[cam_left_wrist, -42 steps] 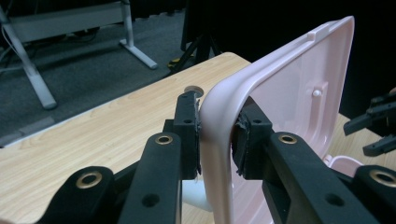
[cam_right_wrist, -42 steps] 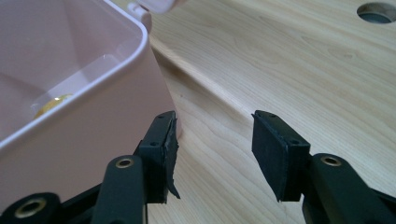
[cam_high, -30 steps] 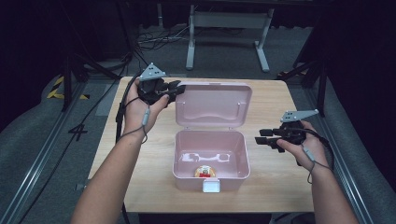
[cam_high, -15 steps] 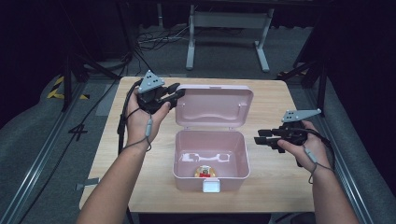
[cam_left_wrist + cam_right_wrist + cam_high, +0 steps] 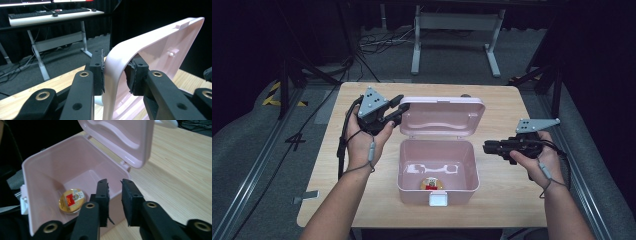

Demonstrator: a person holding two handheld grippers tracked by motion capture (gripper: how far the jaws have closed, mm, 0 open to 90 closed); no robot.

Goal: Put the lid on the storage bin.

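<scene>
An open pink box (image 5: 411, 190) stands mid-table, its lid (image 5: 442, 117) tipped up and back. A round gold tin (image 5: 430, 184) with a red label lies on the box floor. My left gripper (image 5: 401, 107) is shut on the lid's left edge; in the left gripper view the pink lid (image 5: 155, 47) curves up between the pads (image 5: 98, 72). My right gripper (image 5: 487, 147) hovers just right of the box and points at it. Its jaws stand a narrow gap apart with nothing in them (image 5: 115, 195), and past them are the box's inside and the tin (image 5: 72, 200).
The wooden table (image 5: 512, 200) has bare room on both sides of the box. A white latch (image 5: 438, 200) sits on the box's front wall. Beyond the table's far edge stand a desk frame (image 5: 452, 30) and cables on the dark floor.
My left hand has shifted slightly toward me at the lid's left corner. The right gripper has edged a little toward the box.
</scene>
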